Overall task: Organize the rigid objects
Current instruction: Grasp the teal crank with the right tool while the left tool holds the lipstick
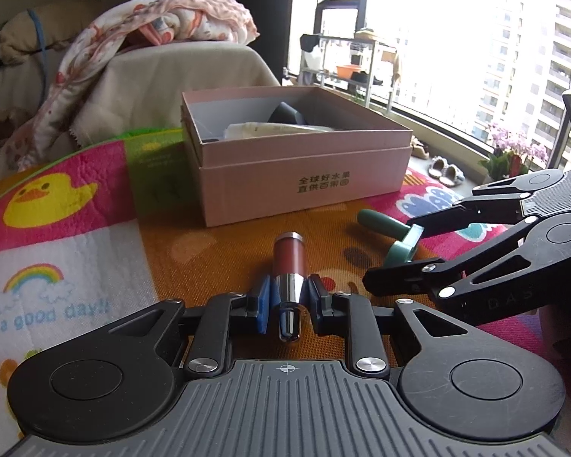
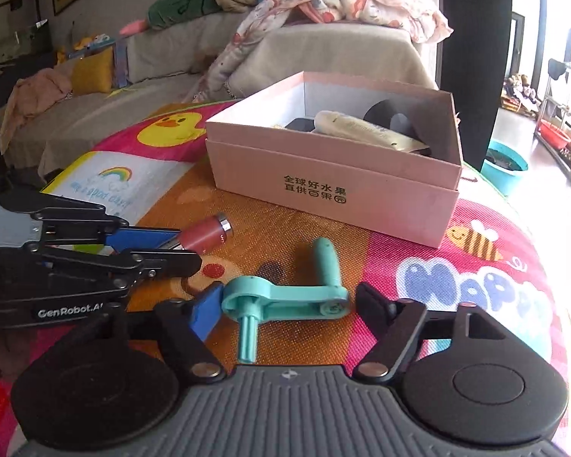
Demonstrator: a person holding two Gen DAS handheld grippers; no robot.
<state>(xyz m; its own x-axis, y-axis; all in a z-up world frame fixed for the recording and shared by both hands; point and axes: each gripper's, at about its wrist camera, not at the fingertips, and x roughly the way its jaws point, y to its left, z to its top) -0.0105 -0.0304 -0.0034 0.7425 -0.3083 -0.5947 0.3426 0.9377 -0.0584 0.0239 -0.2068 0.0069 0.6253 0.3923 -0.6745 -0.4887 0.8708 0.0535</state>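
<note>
A reddish tube with silver ends (image 1: 289, 259) lies on the colourful play mat, and my left gripper (image 1: 289, 293) is shut on its tapered silver end. The right wrist view shows the same tube (image 2: 205, 236) in the left gripper (image 2: 179, 245). A teal crank handle (image 2: 285, 297) lies flat between the fingers of my right gripper (image 2: 289, 301). The left blue pad sits against its ring and the right finger stands slightly off its end. From the left wrist, the right gripper (image 1: 396, 253) straddles the crank (image 1: 380, 224). Behind both stands an open pink box (image 1: 297, 175), (image 2: 323, 186) holding a cream tube and dark items.
The play mat (image 1: 76, 228) covers the work surface. A sofa with a draped blanket (image 2: 342, 3) sits behind the box. Slippers (image 1: 445, 171) and potted flowers (image 1: 514, 156) lie by the window, and a blue basin (image 2: 506, 167) stands on the floor at the right.
</note>
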